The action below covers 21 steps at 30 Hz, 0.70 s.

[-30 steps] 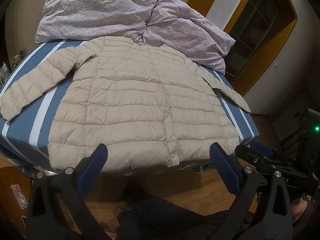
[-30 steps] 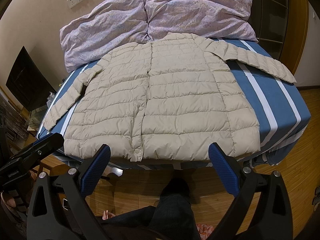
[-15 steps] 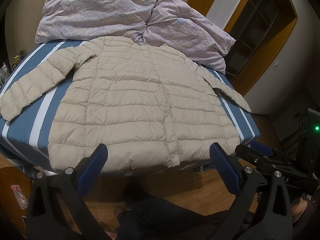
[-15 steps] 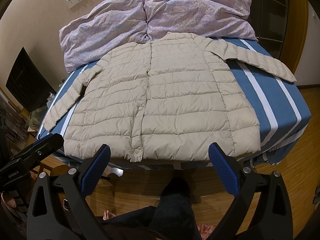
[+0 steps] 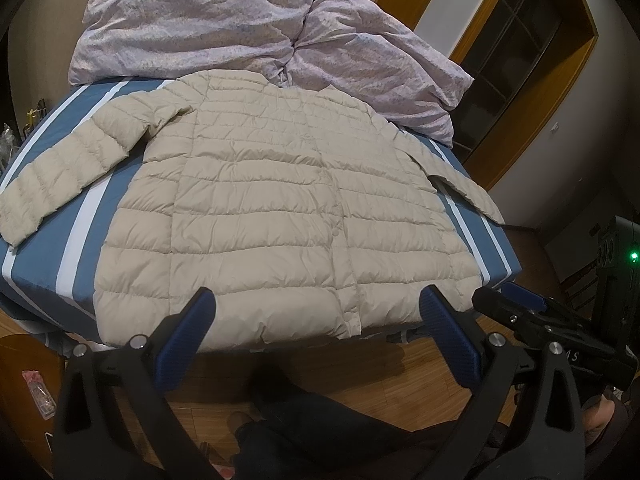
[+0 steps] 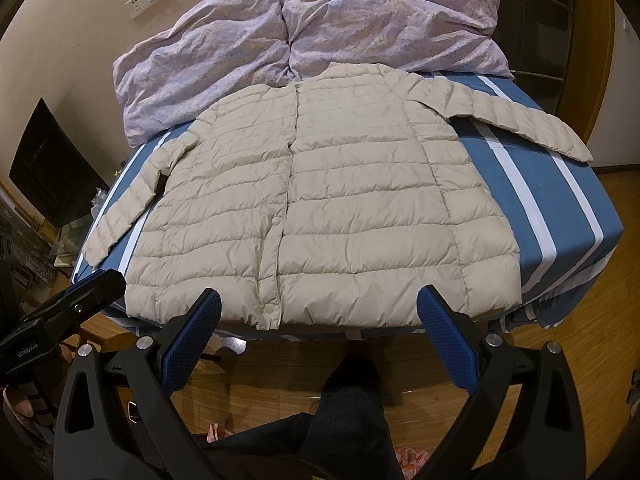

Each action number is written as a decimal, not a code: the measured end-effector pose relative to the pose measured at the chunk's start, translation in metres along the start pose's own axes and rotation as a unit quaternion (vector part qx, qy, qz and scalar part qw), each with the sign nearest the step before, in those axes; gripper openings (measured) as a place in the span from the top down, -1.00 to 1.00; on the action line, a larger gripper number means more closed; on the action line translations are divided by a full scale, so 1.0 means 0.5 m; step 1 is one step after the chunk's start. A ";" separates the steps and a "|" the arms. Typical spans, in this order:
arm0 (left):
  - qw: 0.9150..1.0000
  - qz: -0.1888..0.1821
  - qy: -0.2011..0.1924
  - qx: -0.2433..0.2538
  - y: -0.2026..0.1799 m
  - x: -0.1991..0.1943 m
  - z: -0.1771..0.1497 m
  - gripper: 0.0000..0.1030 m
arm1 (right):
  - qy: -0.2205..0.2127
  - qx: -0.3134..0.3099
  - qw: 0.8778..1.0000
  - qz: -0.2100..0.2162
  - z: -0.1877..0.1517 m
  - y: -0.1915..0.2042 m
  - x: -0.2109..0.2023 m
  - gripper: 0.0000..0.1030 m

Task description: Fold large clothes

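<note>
A beige quilted puffer jacket [image 5: 280, 208] lies flat and front-up on the bed, buttoned, both sleeves spread out to the sides; it also shows in the right wrist view [image 6: 328, 208]. My left gripper [image 5: 316, 312] is open and empty, held in front of the hem at the bed's near edge. My right gripper [image 6: 318, 312] is open and empty, also just short of the hem. Neither touches the jacket. The right gripper's body shows at the right of the left wrist view [image 5: 560, 332].
The bed has a blue sheet with white stripes [image 6: 560, 216]. A crumpled lilac duvet [image 6: 304, 28] is piled at the head. Wooden floor [image 6: 280, 368] and the person's legs lie below the grippers. A dark cabinet [image 6: 48, 172] stands left, a wooden door frame [image 5: 532, 92] right.
</note>
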<state>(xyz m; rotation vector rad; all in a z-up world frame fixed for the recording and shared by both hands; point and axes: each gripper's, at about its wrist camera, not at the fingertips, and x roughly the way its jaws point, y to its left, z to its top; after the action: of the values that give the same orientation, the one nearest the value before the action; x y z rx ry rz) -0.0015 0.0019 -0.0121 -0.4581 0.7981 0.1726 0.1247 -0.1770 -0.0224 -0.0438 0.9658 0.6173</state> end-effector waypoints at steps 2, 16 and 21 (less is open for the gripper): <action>1.000 0.001 0.003 0.000 0.008 0.013 0.015 -0.96 | 0.002 0.006 1.000 -0.002 0.012 -0.003 0.007 -0.94; 0.998 0.046 0.032 0.006 0.024 0.108 0.100 -0.96 | 0.026 0.073 0.997 -0.031 0.088 -0.092 0.095 -0.94; 0.996 0.072 0.042 0.012 0.041 0.166 0.151 -0.96 | 0.038 0.113 0.991 -0.063 0.140 -0.165 0.144 -0.94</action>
<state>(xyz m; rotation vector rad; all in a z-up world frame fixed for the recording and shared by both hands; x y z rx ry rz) 0.0984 0.0528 -0.0330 -0.3883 0.9148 0.2784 0.2494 -0.1900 -0.0570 0.0738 1.0936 0.3891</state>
